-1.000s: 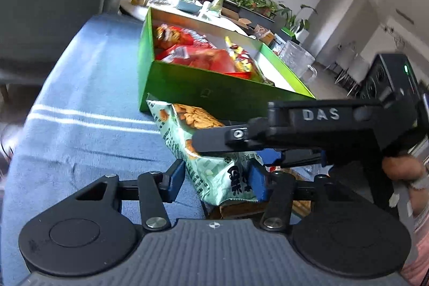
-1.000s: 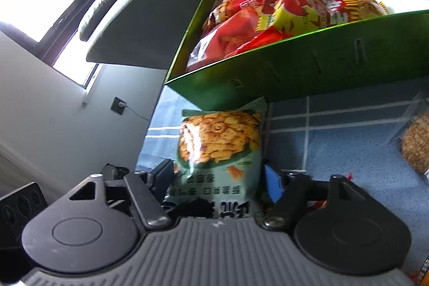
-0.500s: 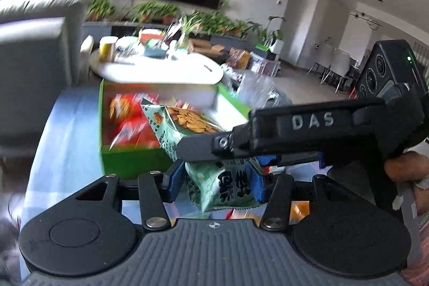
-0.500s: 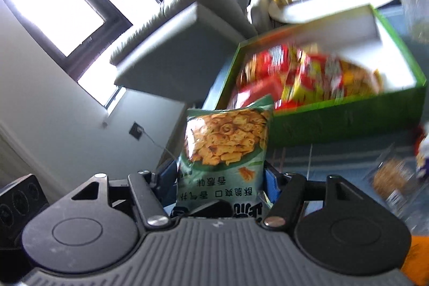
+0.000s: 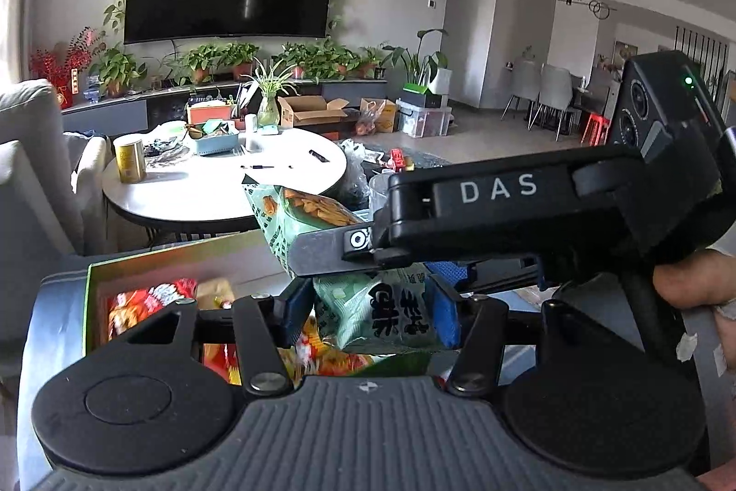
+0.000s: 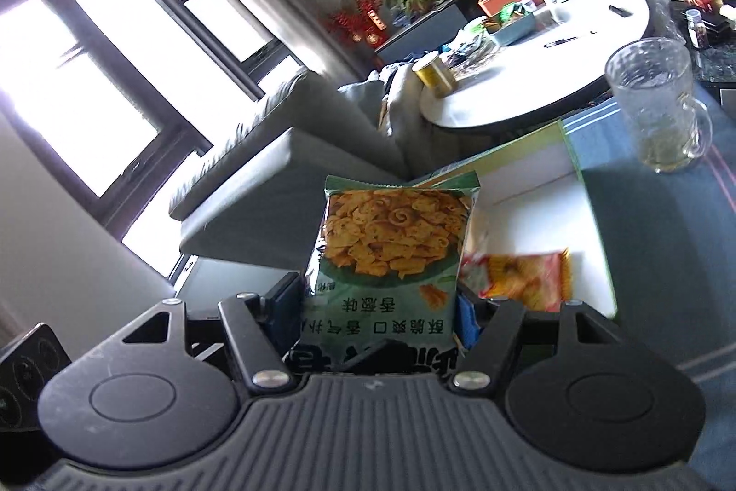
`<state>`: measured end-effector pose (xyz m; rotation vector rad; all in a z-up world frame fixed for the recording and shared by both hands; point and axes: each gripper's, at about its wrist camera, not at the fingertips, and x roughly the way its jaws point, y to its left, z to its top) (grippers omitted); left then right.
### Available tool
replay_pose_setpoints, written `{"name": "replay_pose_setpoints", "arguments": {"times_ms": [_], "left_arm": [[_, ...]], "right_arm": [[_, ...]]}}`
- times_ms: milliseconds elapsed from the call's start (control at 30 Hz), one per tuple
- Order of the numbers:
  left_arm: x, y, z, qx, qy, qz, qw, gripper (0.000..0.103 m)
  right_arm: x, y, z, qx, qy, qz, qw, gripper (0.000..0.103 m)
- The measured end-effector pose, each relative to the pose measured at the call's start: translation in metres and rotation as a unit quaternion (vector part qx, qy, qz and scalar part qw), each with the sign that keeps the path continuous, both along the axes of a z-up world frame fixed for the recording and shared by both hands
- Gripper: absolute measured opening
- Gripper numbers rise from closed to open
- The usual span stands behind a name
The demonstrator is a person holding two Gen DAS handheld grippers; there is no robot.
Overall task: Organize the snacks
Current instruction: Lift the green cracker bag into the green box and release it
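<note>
1. I have the green snack bag (image 6: pixel 391 261) clamped by its lower end between the fingers of my right gripper (image 6: pixel 375 316); they are as narrow as they go, and the bag stands up from them in the air, above the near edge of the green box (image 6: pixel 593 224).
2. My left gripper (image 5: pixel 368 309) also has the bag's printed end between its fingers, but its jaws are opening. The blue pad (image 5: pixel 444 316) on one side looks close against the foil; I cannot tell whether the other side touches. I judge the left is letting go, so the right should carry alone.
3. To do this well, I would get the left fully clear of the foil before shifting the right, or the bag may twist or tear.
4. The box already holds red and orange packets (image 6: pixel 529 279) at the near side. The white floor (image 6: pixel 538 205) farther in is bare, so I would aim there.
5. I would lower the bag flat, picture side up, and release only when it rests.
6. The glass mug (image 6: pixel 658 113) on the blue-clothed counter (image 6: pixel 653 242) stands beside the box's far corner; I would keep the swing away from it.
</note>
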<state>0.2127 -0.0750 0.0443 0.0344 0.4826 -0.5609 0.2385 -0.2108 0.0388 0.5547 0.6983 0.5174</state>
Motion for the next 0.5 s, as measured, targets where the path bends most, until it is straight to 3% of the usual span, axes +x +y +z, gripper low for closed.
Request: {"name": "replay_pose_setpoints", "arguments": {"times_ms": [500], "left_arm": [[0.074,-0.019,-0.037,0.028,0.043,0.011,0.9986,0.056]], "right_arm": [[0.067,-0.024,-0.037,0.019,0.037,-0.021,0.999,0.057]]}}
